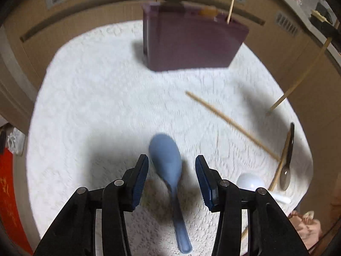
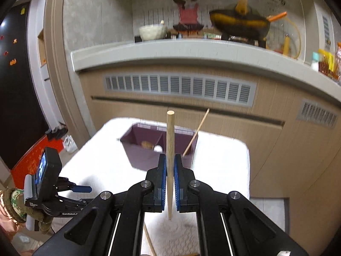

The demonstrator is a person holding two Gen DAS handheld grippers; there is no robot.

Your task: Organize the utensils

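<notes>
My left gripper (image 1: 171, 169) is open above a blue spoon (image 1: 166, 162) that lies on the white cloth (image 1: 96, 106); the spoon's neck sits between the fingers. A purple utensil box (image 1: 191, 42) stands at the far side with a chopstick (image 1: 231, 8) leaning in it. My right gripper (image 2: 169, 166) is shut on a wooden chopstick (image 2: 170, 140), held upright above the table in front of the box (image 2: 145, 155). That held chopstick also shows at the right in the left wrist view (image 1: 298, 81). The left gripper is visible at lower left in the right wrist view (image 2: 82, 188).
A loose chopstick (image 1: 232, 124), a dark spoon (image 1: 287, 166), another chopstick (image 1: 279, 170) and a white spoon (image 1: 253, 183) lie on the cloth at right. The box holds a white spoon (image 2: 158, 148) and a leaning chopstick (image 2: 196, 132). A cabinet with vents (image 2: 179, 87) stands behind the table.
</notes>
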